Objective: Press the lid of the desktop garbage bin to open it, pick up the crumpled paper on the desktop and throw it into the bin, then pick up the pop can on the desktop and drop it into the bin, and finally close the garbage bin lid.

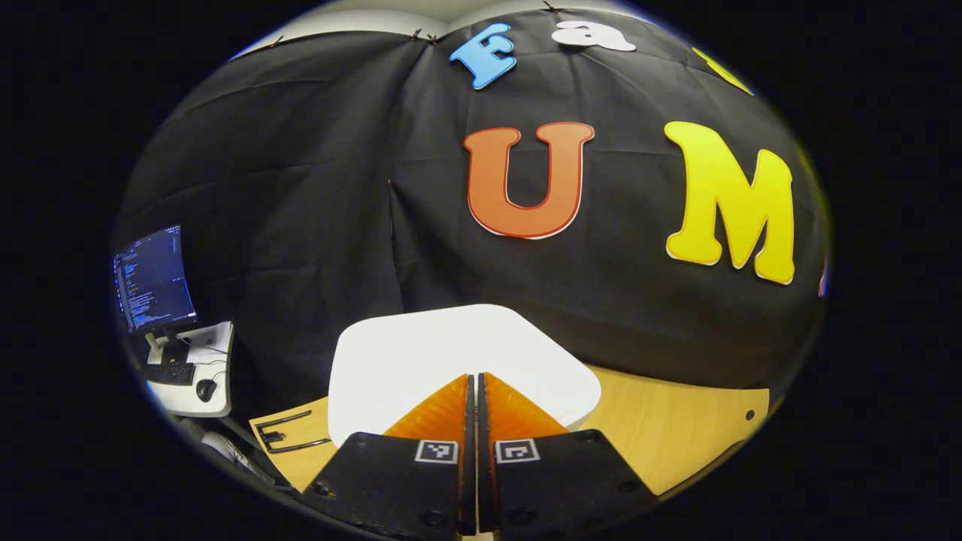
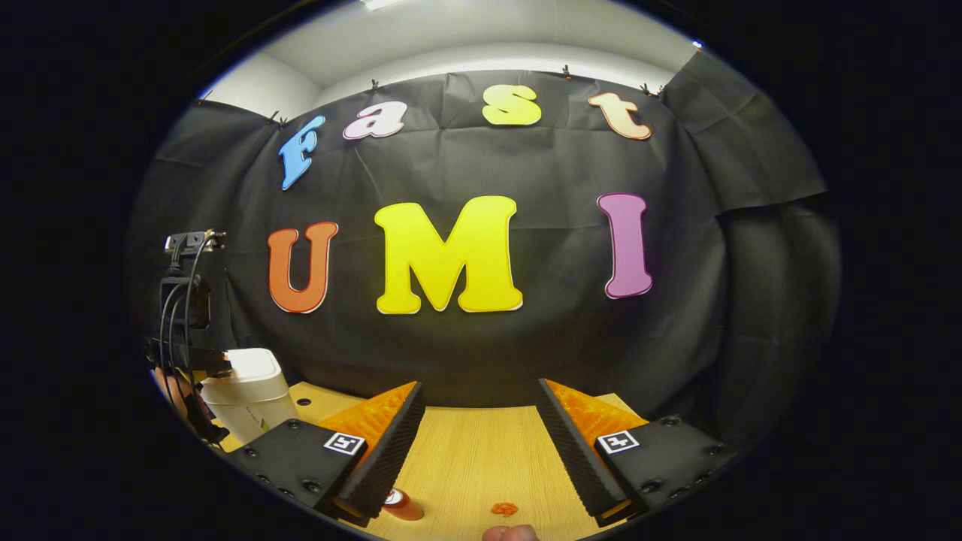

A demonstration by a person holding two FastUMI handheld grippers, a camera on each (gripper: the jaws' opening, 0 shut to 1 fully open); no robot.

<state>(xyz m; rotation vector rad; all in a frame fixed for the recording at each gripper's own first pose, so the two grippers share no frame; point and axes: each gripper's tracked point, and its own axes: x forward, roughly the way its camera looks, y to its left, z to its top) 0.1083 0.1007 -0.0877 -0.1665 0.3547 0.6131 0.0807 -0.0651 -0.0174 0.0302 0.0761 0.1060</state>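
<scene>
White bin (image 1: 421,353) lid closed, lower centre, left gripper (image 1: 476,391) fingers pressed together over it, right gripper (image 2: 481,421) fingers spread, red can (image 2: 402,505) at bottom edge.

My work surface is a light wood-grain table (image 2: 466,458). On it: white bin (image 2: 252,394) w/ lid down at far left, pop can (image 2: 402,505) near the front edge, a small orange crumpled bit (image 2: 504,509) just right of the can, apart from it.
</scene>
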